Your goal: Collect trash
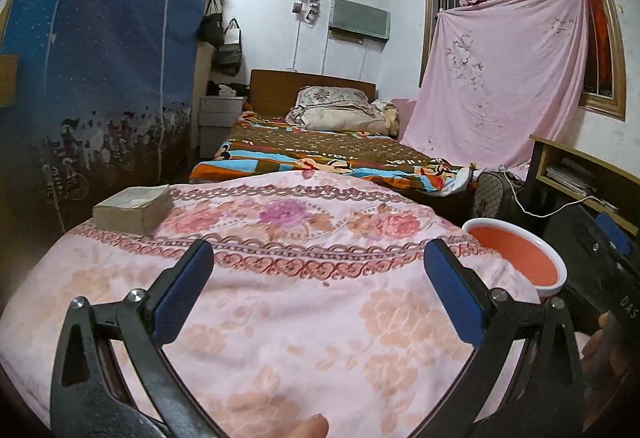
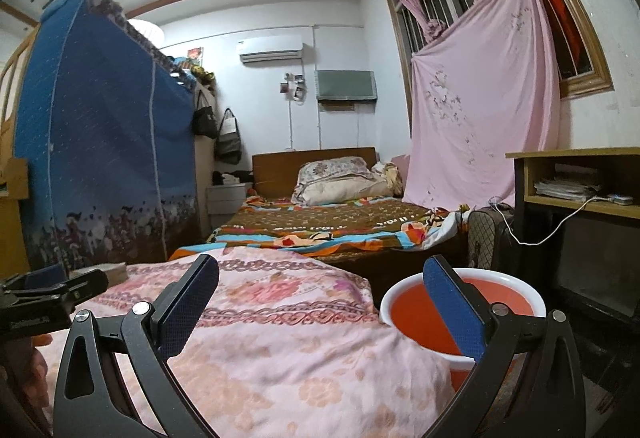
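My left gripper (image 1: pixel 318 270) is open and empty above a surface covered with a pink flowered cloth (image 1: pixel 280 310). A red basin with a white rim (image 1: pixel 520 258) stands at the cloth's right edge. My right gripper (image 2: pixel 320 286) is open and empty, with its right finger over the basin (image 2: pixel 508 298) and its left finger over the cloth (image 2: pixel 280 338). The left gripper's body shows at the left edge of the right wrist view (image 2: pixel 52 294). No loose trash shows on the cloth.
A thick worn book (image 1: pixel 134 208) lies at the cloth's far left. A bed with a patterned blanket (image 1: pixel 320 154) stands beyond. A blue fabric wardrobe (image 1: pixel 104 78) is at the left, a wooden desk (image 2: pixel 580 182) at the right, a bag (image 2: pixel 486 238) beside it.
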Available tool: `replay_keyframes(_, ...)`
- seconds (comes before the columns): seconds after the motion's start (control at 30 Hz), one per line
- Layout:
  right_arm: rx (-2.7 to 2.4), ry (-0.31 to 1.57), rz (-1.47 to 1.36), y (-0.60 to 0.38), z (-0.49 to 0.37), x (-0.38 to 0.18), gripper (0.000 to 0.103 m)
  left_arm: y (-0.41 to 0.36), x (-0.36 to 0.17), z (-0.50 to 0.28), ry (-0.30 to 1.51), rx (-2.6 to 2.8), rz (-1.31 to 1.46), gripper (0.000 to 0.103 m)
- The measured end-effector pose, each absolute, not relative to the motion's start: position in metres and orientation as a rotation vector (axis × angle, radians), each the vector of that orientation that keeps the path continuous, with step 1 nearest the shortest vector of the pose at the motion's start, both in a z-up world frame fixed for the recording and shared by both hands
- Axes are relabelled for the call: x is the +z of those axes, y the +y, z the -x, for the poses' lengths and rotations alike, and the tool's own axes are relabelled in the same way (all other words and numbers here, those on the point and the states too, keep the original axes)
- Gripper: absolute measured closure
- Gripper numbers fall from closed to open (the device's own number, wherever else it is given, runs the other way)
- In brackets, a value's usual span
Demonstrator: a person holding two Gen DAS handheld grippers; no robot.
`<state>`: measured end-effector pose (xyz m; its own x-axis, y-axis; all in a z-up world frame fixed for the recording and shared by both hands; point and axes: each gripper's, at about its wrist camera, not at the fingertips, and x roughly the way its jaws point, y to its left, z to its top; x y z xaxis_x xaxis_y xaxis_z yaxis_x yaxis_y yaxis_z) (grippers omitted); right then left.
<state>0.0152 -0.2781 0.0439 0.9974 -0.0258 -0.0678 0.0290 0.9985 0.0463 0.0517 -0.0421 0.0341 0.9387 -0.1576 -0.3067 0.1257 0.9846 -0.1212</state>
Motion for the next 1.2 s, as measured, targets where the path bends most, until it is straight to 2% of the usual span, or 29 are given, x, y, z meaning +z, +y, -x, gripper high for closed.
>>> replay_keyframes(0.53,-0.045,0.069,-0.010,-0.259,-0.005,0.015,0.000,-0.030,0.009,-0.034,0.308,-0.094,0.071,0.012)
replay_keyframes(1.2,-0.054,0.087,-0.023,-0.265,-0.004,0.011,0.000,-0.027,0.012,-0.029,0.281,-0.087,0.076,0.011)
